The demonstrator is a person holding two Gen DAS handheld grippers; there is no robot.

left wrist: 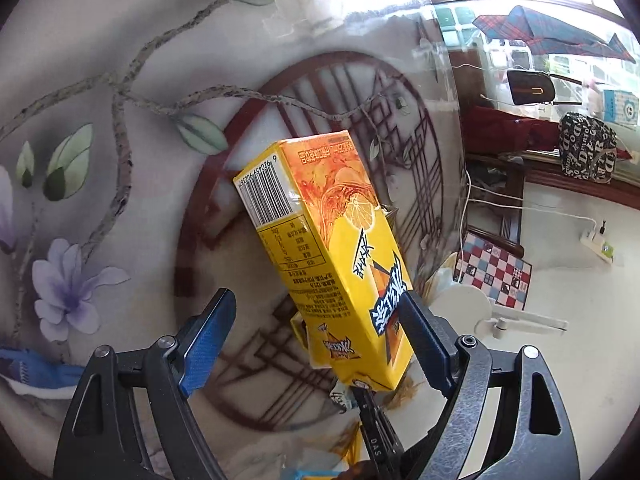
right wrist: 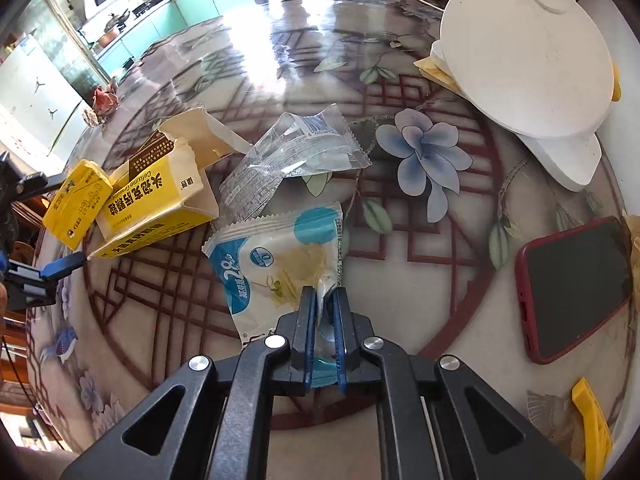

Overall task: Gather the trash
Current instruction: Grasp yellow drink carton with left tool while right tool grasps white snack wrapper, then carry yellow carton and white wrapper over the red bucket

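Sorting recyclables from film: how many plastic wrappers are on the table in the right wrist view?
2. A clear wrapper lies mid-table beside the torn yellow box. A white-and-blue wrapper lies nearer, pinched by the right gripper. Others may be hidden.

On the table point(right wrist: 460, 312) we find the snack wrapper point(right wrist: 276, 264) central: clear wrapper point(right wrist: 296, 156) behind it, torn box point(right wrist: 160, 200) left (juice carton point(right wrist: 78, 204) beyond), phone point(right wrist: 576, 284) right.

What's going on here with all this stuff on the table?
A person is clearing trash off a floral table with two handheld grippers. The right gripper is shut on a white and blue wrapper. The left gripper is open around a yellow drink carton. A clear wrapper and yellow medicine box remain.
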